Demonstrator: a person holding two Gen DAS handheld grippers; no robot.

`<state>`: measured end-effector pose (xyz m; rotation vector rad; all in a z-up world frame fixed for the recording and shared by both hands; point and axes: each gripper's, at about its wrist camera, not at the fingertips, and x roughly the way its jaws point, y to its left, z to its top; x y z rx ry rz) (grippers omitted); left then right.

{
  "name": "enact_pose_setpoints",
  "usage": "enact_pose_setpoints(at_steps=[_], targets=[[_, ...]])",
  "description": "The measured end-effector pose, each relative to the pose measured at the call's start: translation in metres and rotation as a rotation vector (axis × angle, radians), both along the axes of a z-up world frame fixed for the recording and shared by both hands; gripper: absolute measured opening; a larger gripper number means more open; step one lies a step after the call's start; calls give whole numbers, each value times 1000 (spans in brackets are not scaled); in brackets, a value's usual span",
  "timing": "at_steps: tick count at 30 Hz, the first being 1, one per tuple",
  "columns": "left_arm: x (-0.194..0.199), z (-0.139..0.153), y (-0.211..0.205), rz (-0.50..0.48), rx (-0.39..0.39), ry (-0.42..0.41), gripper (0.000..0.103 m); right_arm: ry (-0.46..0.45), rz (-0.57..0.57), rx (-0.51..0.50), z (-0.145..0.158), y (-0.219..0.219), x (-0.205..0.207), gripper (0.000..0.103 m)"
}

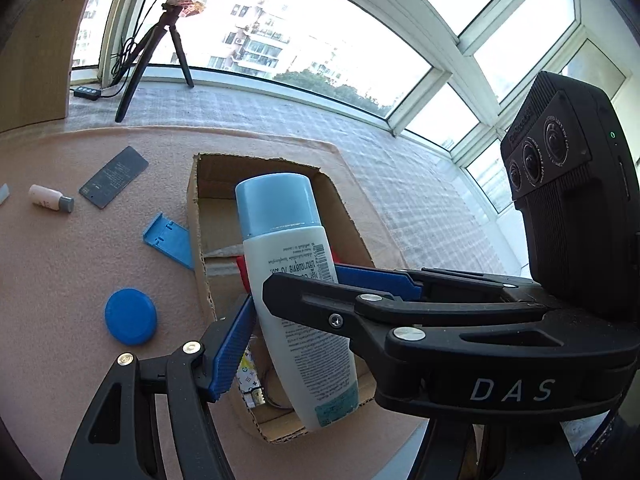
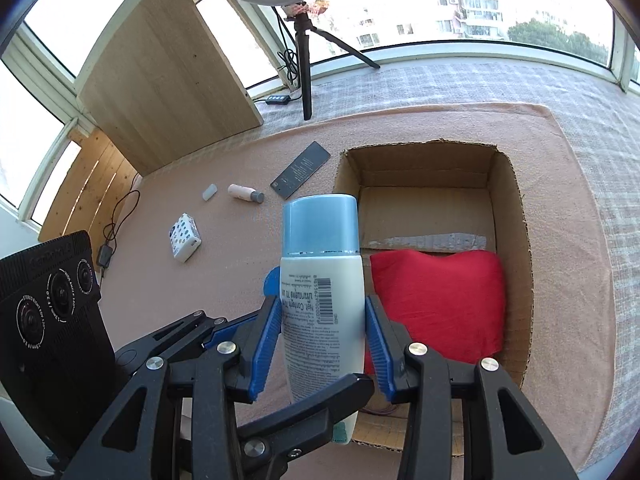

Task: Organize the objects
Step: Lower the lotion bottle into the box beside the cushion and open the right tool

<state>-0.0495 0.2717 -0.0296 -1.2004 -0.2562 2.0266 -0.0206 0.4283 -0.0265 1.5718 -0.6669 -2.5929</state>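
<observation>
You're holding a smooth, slightly glossy plastic bottle (image 2: 322,312) between ribbed blue plastic pads (image 2: 266,344). The box (image 2: 516,240) is rough corrugated cardboard with a soft red cloth (image 2: 440,304) inside; the tabletop (image 2: 208,288) wears matt, napped pink fabric.

A white bottle (image 2: 322,320) is wearing a pale blue cap (image 2: 320,224) — beside it a red cloth (image 2: 438,304) is glowing in the brown box (image 2: 516,240), and a white cube (image 2: 184,236) is showing blue dots — all on pink cloth.
</observation>
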Motion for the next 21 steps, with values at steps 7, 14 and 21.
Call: enact_pose_setpoints(at_steps=[7, 14, 21], targets=[[6, -7, 42, -56, -24, -11, 69, -12, -57, -11, -10, 33, 11, 39], [4, -12, 59, -83, -62, -1, 70, -22, -81, 5, -15, 45, 13, 39], [-1, -15, 51, -71, -93, 13, 70, -15, -124, 21, -13, 49, 11, 50]])
